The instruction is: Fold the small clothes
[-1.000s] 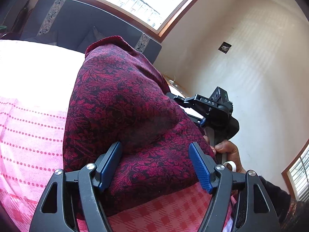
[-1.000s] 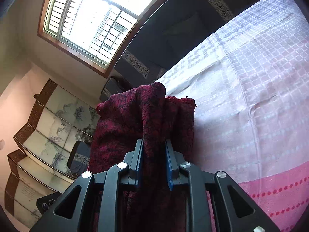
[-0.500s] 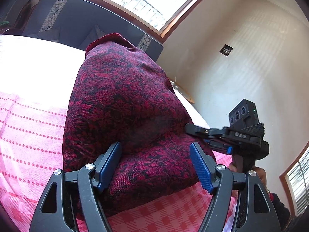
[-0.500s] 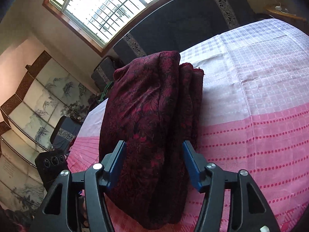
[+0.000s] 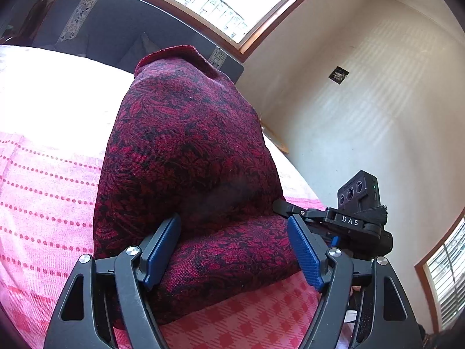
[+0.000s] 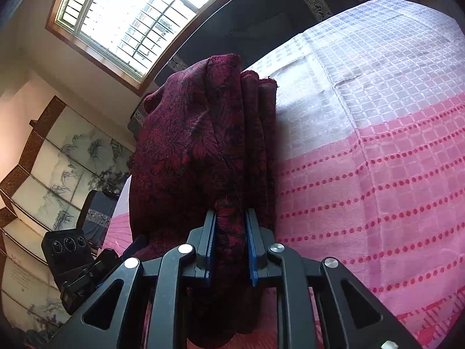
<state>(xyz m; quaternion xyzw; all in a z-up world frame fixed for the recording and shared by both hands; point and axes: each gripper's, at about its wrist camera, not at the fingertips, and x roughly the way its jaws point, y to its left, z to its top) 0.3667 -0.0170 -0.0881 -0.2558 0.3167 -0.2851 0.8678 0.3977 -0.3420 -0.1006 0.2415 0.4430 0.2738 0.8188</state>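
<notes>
A dark red patterned garment (image 5: pixel 189 145) lies folded in a thick bundle on the pink and white bed cover (image 5: pixel 43 189). My left gripper (image 5: pixel 232 221) straddles its near rolled edge, blue pads wide apart. The jaws are opening and the cloth sits loose between them. At the garment's right side my right gripper (image 5: pixel 280 203) reaches in. In the right wrist view the garment (image 6: pixel 197 145) stands in stacked folds, and my right gripper (image 6: pixel 231 213) is shut on one narrow fold of it. The cover (image 6: pixel 377 174) stretches away to the right.
A dark sofa (image 5: pixel 101 29) stands under a bright window beyond the bed. A painted folding screen (image 6: pixel 58 160) lines the left wall in the right wrist view. A small wooden shelf (image 5: pixel 276 142) juts from the pale wall by the bed's far corner.
In the left wrist view the right gripper slid down and right along the garment's side. Its jaws stood apart around the bundle half a second ago and now pinch one fold. The left gripper stayed put.
</notes>
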